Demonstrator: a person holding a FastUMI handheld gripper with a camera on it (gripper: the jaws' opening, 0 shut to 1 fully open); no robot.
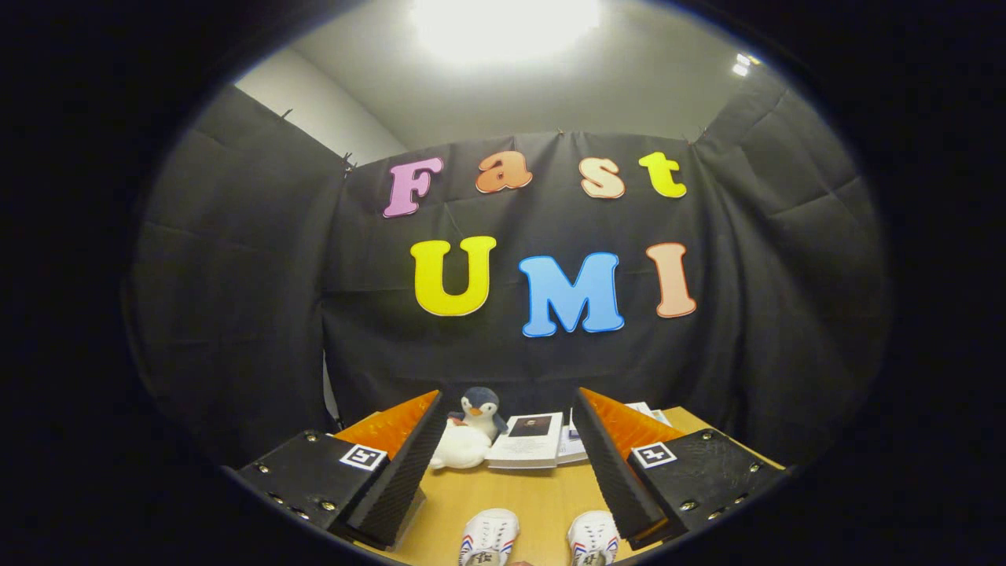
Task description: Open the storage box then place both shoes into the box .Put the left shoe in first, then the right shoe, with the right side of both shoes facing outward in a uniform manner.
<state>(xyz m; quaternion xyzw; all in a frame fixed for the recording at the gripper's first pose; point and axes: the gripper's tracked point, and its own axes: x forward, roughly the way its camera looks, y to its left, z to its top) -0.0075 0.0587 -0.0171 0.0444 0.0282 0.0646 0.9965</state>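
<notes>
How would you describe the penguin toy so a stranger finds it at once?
Start at the wooden table before the black cloth wall. At its far edge, beyond the open gripper, sits the penguin, left of the books. It alone is plush: dark head, orange beak, leaning on a white soft toy.

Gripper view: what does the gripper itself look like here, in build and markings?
The gripper has two wedge-shaped fingers with ribbed inner pads. Each sits on a flat block fastened with screws and carries a small square black-and-white marker on top. The fingers stand open.

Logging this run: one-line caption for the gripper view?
Open gripper held above two white shoes on wooden table; penguin toy and booklets beyond.
</notes>
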